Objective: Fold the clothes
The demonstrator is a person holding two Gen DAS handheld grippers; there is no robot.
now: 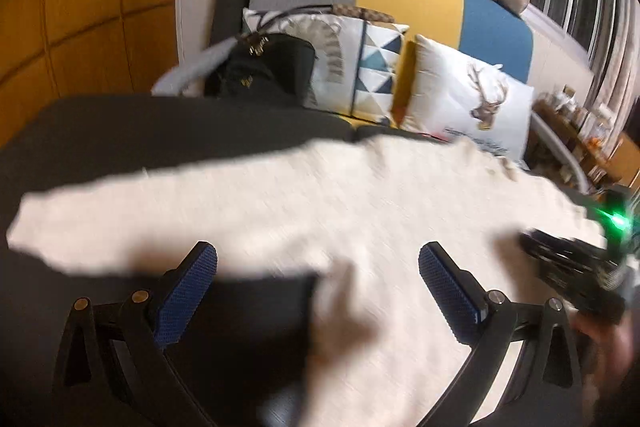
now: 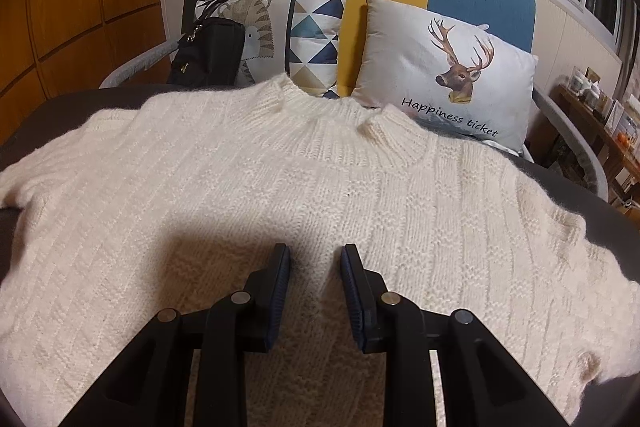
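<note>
Lying flat and unfolded on the dark table (image 2: pixel 60 107), a cream sweater (image 2: pixel 320 187) awaits folding; left hand-held gripper (image 1: pixel 318 259) released, right hand-held gripper (image 2: pixel 315 259) half-closed, grasping nothing.

The sweater (image 1: pixel 304 211) is smeared by motion blur in the left wrist view, its knit unreadable. The right gripper (image 1: pixel 568 267) there is blurred and cut by the right edge. Shelf items (image 2: pixel 600 99) far right are too small to tell.
</note>
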